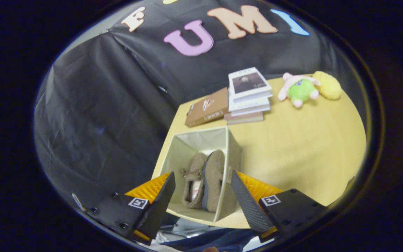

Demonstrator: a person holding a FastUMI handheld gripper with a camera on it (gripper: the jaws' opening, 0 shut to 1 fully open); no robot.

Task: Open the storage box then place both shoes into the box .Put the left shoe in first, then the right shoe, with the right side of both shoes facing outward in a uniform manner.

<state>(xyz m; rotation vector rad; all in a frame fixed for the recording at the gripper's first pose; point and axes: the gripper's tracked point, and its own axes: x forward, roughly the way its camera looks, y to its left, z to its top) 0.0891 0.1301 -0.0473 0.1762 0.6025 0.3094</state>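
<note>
Gripper view: gripper (201, 196) released, apparently above storage box (234, 147); both shoes (205, 182) inside.

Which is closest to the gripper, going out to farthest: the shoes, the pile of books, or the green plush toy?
Seen from the gripper, jaws open and empty:
1. Shoes, between the fingers, inside the storage box.
2. Pile of books, beyond the box on the table.
3. Green plush toy, farther back, beside a yellow toy.
</note>
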